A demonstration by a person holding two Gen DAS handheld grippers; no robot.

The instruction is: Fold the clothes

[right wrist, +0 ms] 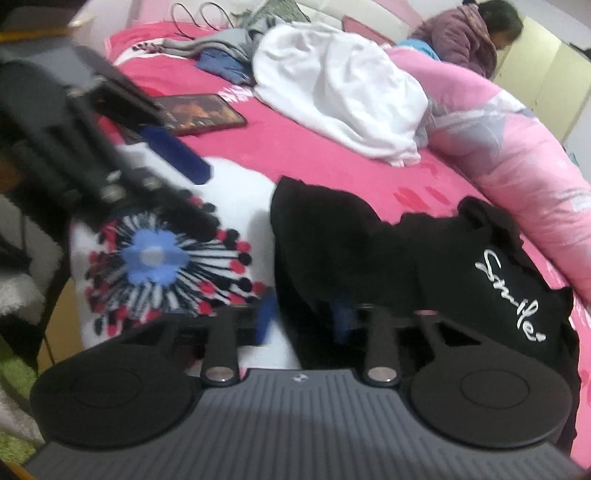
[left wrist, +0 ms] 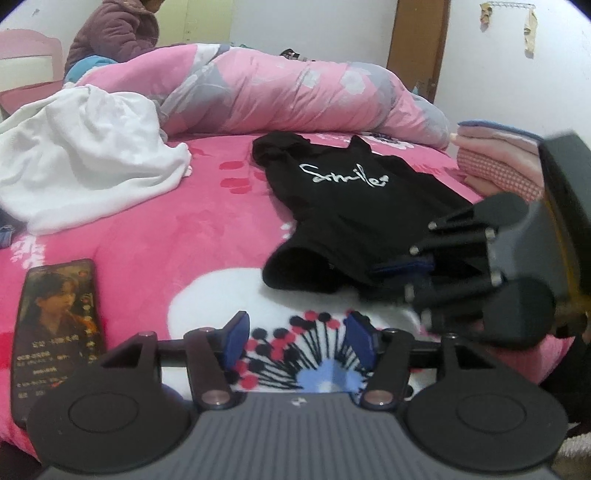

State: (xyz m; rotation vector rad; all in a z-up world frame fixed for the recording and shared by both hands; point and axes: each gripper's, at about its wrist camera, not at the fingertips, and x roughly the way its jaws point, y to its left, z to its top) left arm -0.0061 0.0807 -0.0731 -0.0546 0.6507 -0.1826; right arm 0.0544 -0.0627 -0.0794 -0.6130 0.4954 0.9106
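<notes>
A black top (left wrist: 354,206) with white "Smile" lettering is lying crumpled and partly bunched on a pink flowered bedspread (left wrist: 192,229), one sleeve opening facing the near edge of the bed.

The left gripper (left wrist: 295,338) is hovering over the flower print of the bedspread, its blue pads spread apart with nothing between them; the black top is lying ahead of it and to its right, not touching it.

The right gripper (right wrist: 301,319) is sitting at the near hem of the black top. In its own view, one blue pad is showing against the white patch of the bedspread, the other against the black cloth; a gap is showing between them. In the left view its blue pads are looking close together at the cloth's edge. Blur is making it impossible to tell whether fabric is pinched.

A phone (left wrist: 55,332) is lying to the left. A white garment (left wrist: 85,155), a pink quilt (left wrist: 295,92) and folded pink cloth (left wrist: 498,162) are lying beyond. A seated person (right wrist: 465,33) is partly cut off at the far side.
</notes>
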